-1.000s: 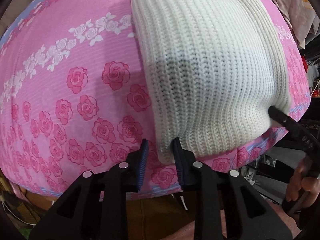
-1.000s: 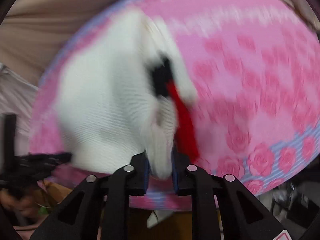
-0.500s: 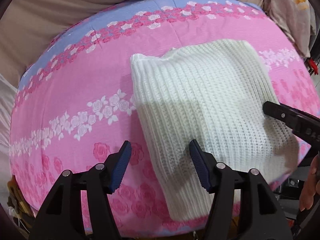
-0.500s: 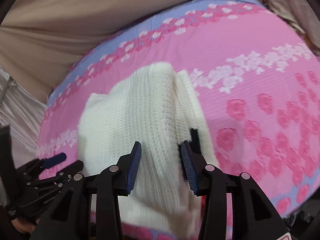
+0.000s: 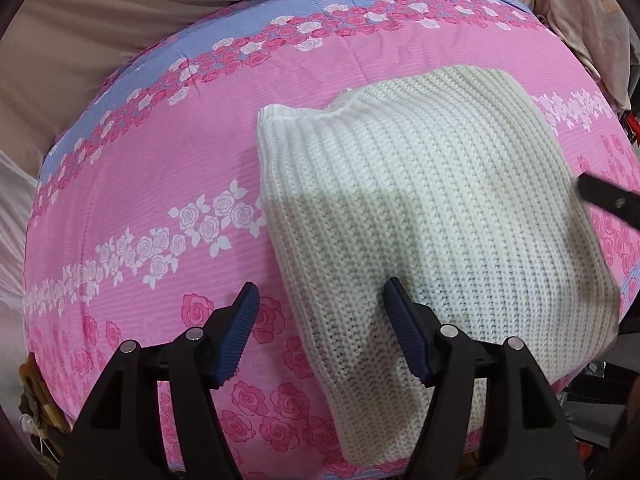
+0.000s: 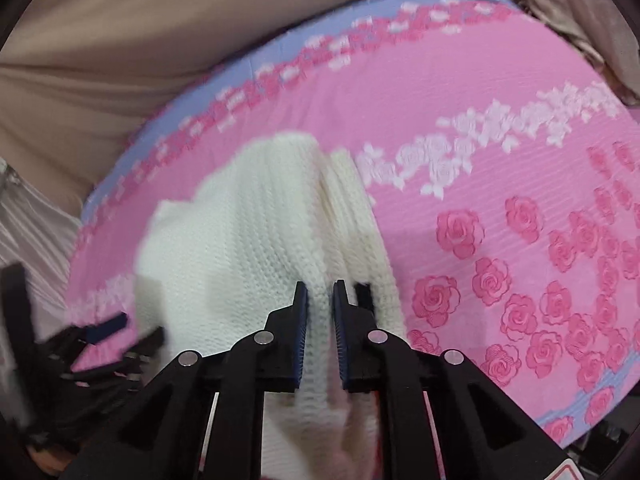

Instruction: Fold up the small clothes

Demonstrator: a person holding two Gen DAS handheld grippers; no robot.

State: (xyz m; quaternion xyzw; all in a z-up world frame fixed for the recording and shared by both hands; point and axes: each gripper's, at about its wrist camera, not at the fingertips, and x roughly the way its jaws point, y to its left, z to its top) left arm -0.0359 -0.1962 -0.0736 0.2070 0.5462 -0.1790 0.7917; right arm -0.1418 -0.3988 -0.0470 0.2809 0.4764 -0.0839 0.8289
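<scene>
While the left gripper [image 5: 320, 336] fingers are spread empty, having just opened, and the right gripper [image 6: 320, 312] fingers, just closed, pinch a ridge at the white knit garment [image 5: 432, 216] edge at 6 o'clock, that fold is best laid flat on the pink floral bed cover [image 5: 160, 184].

The sweater [image 5: 432, 216] was chunky cream rib-knit, matt and coarse. The sheet [image 5: 160, 184] under it was thin printed cloth, finely ribbed, faintly creased. The left gripper [image 5: 322, 312] was matt black plastic with shiny metal pins; its fingers [image 5: 240, 332] wore ridged blue rubbery pads.
</scene>
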